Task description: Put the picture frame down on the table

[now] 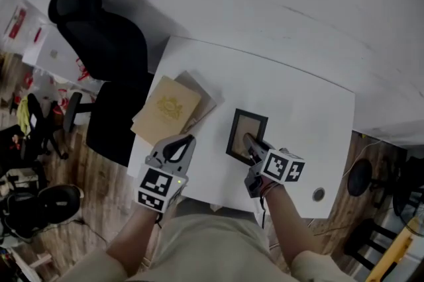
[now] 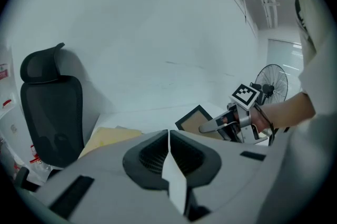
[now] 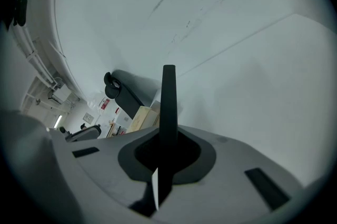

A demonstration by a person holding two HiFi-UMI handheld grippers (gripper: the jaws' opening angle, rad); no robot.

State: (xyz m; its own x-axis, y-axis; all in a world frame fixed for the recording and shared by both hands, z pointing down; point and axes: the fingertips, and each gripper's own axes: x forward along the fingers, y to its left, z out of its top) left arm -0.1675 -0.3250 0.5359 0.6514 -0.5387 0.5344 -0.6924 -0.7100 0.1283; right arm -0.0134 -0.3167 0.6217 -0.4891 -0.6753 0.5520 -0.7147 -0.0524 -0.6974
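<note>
The picture frame has a black border around a tan middle and sits over the white table, right of centre. My right gripper is shut on its near edge. In the right gripper view the frame shows edge-on as a thin black strip rising from between the jaws of the right gripper. From the left gripper view the frame looks tilted, and whether it touches the table I cannot tell. My left gripper hovers by the table's front left, shut with nothing in it.
A tan book lies on grey sheets at the table's left side. Off the table's left corner stands a black office chair. A round cable hole sits near the front right edge. A standing fan is at the right.
</note>
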